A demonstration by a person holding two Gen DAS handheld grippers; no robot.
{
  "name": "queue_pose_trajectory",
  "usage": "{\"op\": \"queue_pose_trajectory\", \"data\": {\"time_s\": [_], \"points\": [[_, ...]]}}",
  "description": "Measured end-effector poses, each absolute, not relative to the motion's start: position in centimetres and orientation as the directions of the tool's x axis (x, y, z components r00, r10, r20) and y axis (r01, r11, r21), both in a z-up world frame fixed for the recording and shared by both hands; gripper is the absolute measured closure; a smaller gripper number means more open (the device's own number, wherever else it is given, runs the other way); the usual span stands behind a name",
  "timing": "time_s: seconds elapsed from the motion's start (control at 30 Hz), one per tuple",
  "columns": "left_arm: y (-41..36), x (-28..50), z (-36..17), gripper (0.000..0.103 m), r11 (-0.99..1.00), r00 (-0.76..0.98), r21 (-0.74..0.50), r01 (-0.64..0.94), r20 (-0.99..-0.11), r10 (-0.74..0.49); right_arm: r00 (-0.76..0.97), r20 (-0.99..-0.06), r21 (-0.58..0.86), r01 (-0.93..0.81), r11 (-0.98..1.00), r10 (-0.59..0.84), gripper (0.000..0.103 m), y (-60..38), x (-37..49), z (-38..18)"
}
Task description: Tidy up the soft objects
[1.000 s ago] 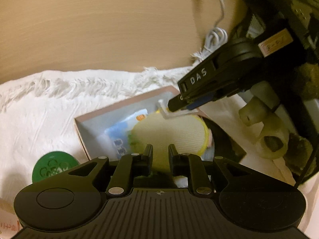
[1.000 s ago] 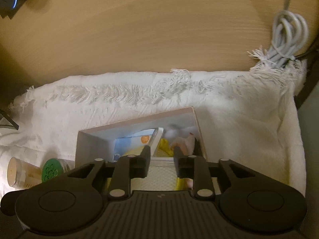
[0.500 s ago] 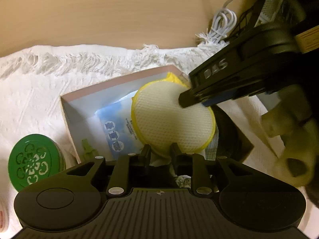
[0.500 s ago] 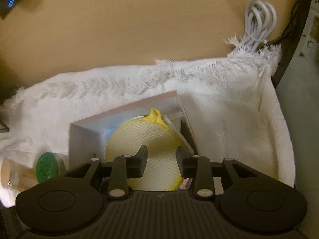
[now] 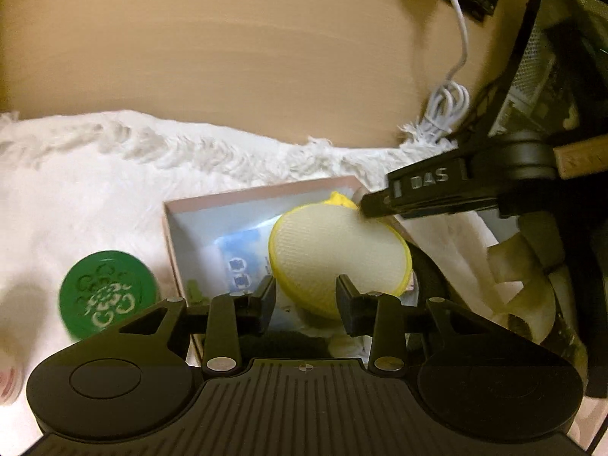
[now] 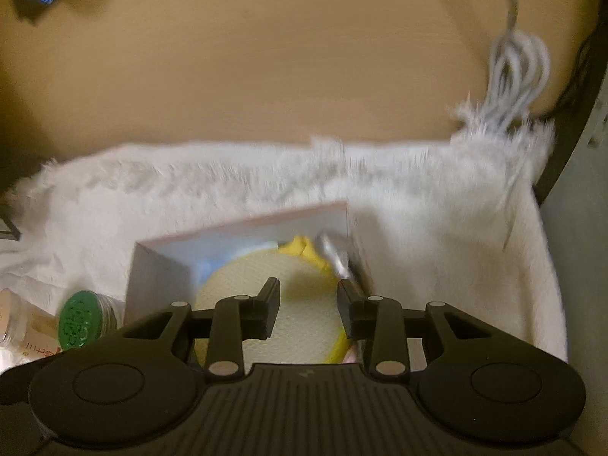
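A round cream mesh pad with a yellow rim [image 5: 340, 254] leans tilted in a shallow pink-edged box [image 5: 228, 205] on a white fringed towel [image 5: 95, 190]. My left gripper [image 5: 306, 296] is at the pad's near edge, its jaws opening, and the pads do not press on it. My right gripper [image 5: 370, 207] comes in from the right with its tip at the pad's far edge. In the right wrist view its fingers [image 6: 307, 304] stand apart over the pad [image 6: 281, 315], gripping nothing. A blue packet [image 5: 243, 250] lies under the pad.
A jar with a green lid [image 5: 108, 296] lies on the towel left of the box. A coiled white cable [image 5: 448, 106] sits at the towel's far right corner on the wooden desk [image 5: 266, 57]. A black mesh bin [image 5: 562, 57] stands at the right.
The left jaws have spread and let go of the pad, which now leans in the box. The right gripper's tip has slid toward the pad's far right edge.
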State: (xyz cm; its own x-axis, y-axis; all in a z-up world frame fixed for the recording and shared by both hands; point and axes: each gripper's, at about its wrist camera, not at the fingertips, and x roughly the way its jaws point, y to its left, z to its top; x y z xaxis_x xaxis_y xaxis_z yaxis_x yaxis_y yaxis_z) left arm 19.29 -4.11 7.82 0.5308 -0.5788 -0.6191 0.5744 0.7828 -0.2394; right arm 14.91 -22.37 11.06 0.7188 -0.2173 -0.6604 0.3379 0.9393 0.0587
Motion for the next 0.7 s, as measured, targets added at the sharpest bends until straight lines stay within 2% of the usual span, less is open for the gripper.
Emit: {"op": "queue_pose_trajectory", "data": {"time_s": [0.1, 0.23, 0.3, 0.4, 0.6, 0.7], "points": [[-3.9, 17.6, 8.6, 0.065, 0.816, 0.594, -0.228, 0.531, -0.587, -0.550, 0.779, -0.583, 0.034, 0.310, 0.950, -0.233, 0.068, -22.3, 12.7, 11.6], [-1.5, 14.7, 9.8, 0.065, 0.864, 0.693, -0.263, 0.429, -0.519, -0.501, 0.850, -0.476, 0.007, 0.260, 0.966, -0.225, 0.057, -22.1, 9.9, 12.3], [-0.1, 12.2, 9.9, 0.065, 0.884, 0.742, -0.266, 0.384, -0.481, -0.467, 0.884, -0.431, 0.024, 0.214, 0.977, -0.183, 0.051, -22.1, 8.3, 12.4], [1.6, 8.6, 9.2, 0.065, 0.918, 0.787, -0.258, 0.301, -0.476, -0.392, 0.920, -0.383, 0.049, 0.109, 0.993, -0.082, 0.040, -21.5, 5.9, 12.0], [3.6, 2.8, 6.2, 0.065, 0.963, 0.818, -0.231, 0.136, -0.522, -0.241, 0.883, -0.458, -0.053, -0.140, 0.989, 0.101, 0.039, -17.5, 2.6, 9.6], [4.3, 1.5, 4.1, 0.065, 0.976, 0.807, -0.215, 0.042, -0.568, -0.160, 0.835, -0.530, -0.045, -0.201, 0.979, 0.147, 0.039, -16.0, 2.0, 7.1]]}}
